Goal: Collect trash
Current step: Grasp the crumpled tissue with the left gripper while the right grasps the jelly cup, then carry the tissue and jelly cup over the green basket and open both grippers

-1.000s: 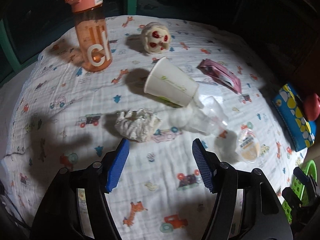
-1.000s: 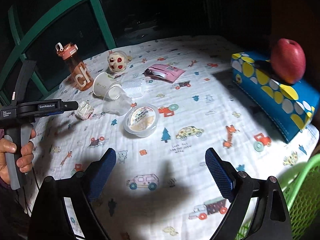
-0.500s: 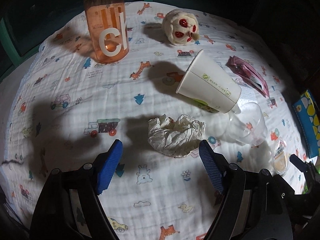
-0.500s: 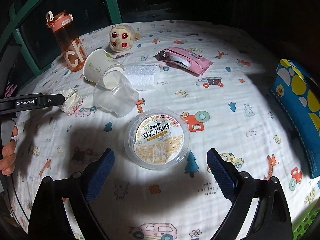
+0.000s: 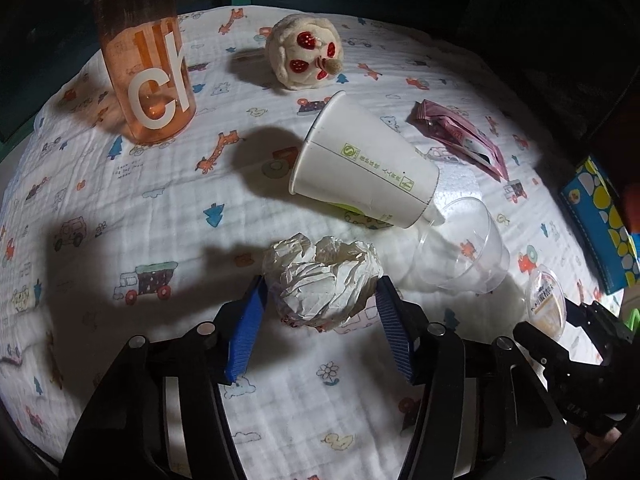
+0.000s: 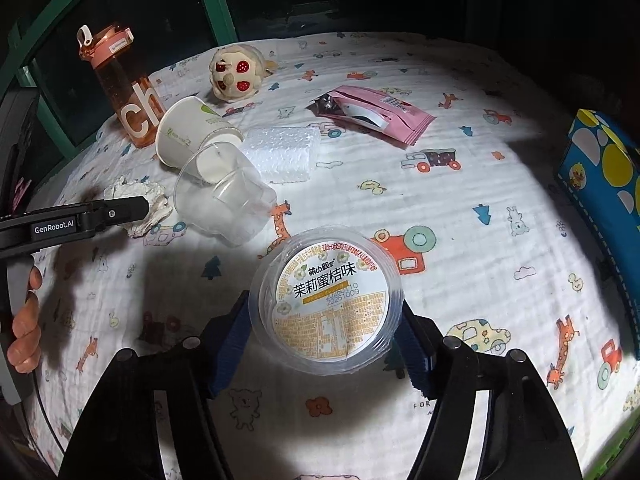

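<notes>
A crumpled white paper ball [image 5: 322, 282] lies on the printed cloth between the blue pads of my left gripper [image 5: 320, 300], which is open around it; small gaps show at both sides. A round jelly cup with a printed lid [image 6: 326, 300] sits between the pads of my right gripper [image 6: 325, 316], whose pads reach its sides; the jaws look open. Other trash: a tipped white paper cup [image 5: 366, 168], a clear plastic cup [image 5: 464, 252], a pink wrapper [image 6: 374, 114], a white foam piece [image 6: 284, 152].
An orange water bottle [image 5: 144, 60] stands at the back left. A plush toy [image 5: 306, 56] lies behind the paper cup. A blue dotted box [image 6: 604, 184] sits at the right edge. The left gripper [image 6: 80, 220] shows in the right wrist view.
Both grippers moved forward and down. The paper ball now lies between the left pads, and the jelly cup lies between the right pads.
</notes>
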Available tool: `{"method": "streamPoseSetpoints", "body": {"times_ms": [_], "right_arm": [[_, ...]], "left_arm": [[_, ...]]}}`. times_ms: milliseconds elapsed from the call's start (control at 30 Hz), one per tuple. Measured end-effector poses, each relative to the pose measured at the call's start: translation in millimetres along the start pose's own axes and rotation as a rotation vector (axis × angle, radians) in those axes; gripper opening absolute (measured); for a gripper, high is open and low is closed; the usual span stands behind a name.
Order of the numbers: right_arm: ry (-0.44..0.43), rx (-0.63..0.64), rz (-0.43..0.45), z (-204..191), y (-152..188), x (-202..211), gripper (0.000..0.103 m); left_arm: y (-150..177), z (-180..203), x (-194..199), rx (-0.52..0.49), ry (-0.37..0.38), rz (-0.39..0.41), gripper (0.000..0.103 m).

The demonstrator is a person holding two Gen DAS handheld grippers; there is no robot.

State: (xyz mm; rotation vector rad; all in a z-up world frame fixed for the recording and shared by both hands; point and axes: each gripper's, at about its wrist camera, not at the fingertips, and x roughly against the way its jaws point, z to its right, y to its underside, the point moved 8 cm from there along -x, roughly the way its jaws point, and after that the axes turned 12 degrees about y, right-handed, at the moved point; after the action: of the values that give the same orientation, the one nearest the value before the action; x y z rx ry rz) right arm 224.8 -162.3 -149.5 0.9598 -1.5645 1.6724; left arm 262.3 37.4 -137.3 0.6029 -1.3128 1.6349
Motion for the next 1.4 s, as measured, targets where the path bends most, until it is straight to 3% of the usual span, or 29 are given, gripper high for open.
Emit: {"method": "streamPoseSetpoints", "body": {"times_ms": [200,433,867,1400], "right_arm": [[-0.011,-0.024,0.018,7,6,18,0.064],[-0.001,-0.045,0.060,22,22,62,0.064],[0.078,-0.137,0.121,87,82,148,0.064],[0.243,-0.330,0.135,198,166,215,0.064]], "left_arm": [[4,4,15,0.006,0.010,0.017,0.046],[13,38,49,-0.033,0.062,0.058,0.045],[44,172,82,-0.234,0.229,0.072,0.045],[95,330,79,-0.451,0.417,-0.002,0.045]]}}
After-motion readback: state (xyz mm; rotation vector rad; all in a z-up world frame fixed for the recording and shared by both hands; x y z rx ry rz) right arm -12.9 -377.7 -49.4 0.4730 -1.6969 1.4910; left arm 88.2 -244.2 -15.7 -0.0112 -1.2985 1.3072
